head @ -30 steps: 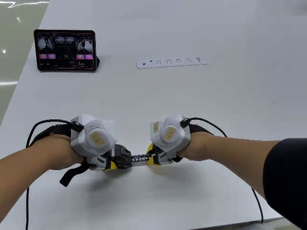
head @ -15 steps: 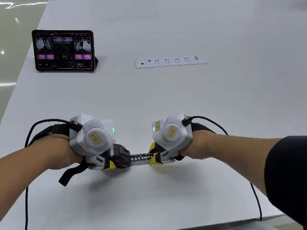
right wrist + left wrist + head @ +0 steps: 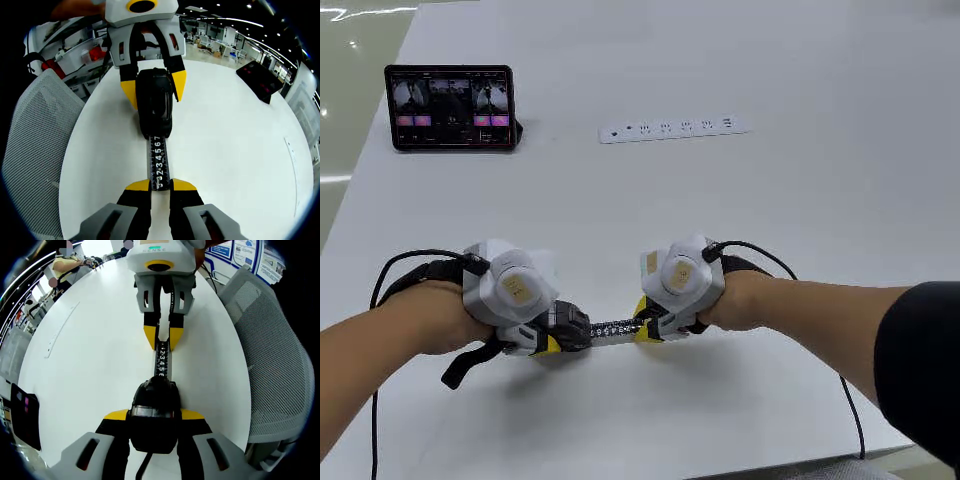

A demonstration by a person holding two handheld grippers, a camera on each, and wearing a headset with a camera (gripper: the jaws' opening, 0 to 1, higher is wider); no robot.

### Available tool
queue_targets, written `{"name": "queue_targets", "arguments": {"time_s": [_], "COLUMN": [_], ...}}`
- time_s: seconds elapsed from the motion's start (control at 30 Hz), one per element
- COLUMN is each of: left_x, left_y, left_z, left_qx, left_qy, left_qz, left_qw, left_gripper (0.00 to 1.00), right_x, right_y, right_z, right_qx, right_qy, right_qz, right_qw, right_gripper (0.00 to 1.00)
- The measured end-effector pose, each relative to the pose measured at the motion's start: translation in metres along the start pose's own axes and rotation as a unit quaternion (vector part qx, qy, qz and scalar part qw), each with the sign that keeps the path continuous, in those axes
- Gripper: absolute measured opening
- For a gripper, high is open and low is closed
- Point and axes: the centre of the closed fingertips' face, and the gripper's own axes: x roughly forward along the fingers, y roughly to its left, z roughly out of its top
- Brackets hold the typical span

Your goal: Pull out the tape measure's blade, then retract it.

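Head view first: the tape measure (image 3: 570,327) is a chunky black case with a bit of yellow showing. It sits low on the white counter (image 3: 740,200), near me and a bit left of centre. My left gripper (image 3: 558,334) is clamped round the case. A short stretch of blade (image 3: 612,328) runs right from it to my right gripper (image 3: 642,330).

Left gripper view: my yellow-tipped left gripper (image 3: 154,417) hugs both sides of the black case (image 3: 152,397). The dark blade (image 3: 161,360) with white numbers 2 to 6 runs straight away from me. Its far end is pinched in the right gripper (image 3: 162,337).

Right gripper view: my right gripper (image 3: 160,186) is closed tight on the tip of the blade (image 3: 158,157), digits 2 through 7 readable. Just past that, the case (image 3: 155,102) lies between the left gripper's (image 3: 154,87) yellow tips, resting on the counter.
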Motion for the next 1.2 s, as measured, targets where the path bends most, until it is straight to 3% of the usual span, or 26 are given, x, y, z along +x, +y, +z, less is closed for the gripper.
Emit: {"name": "queue_targets", "arguments": {"time_s": [1.2], "left_x": [0.000], "left_y": [-0.001], "left_z": [0.001], "left_qx": [0.000], "left_qy": [0.000], "left_qz": [0.002], "left_qw": [1.0000], "left_gripper": [0.31], "right_x": [-0.011], "right_y": [0.002], "right_z": [-0.015], "right_qx": [0.003], "right_qy": [0.007], "right_qz": [-0.002], "right_qw": [1.0000], "right_gripper": [0.09]}}
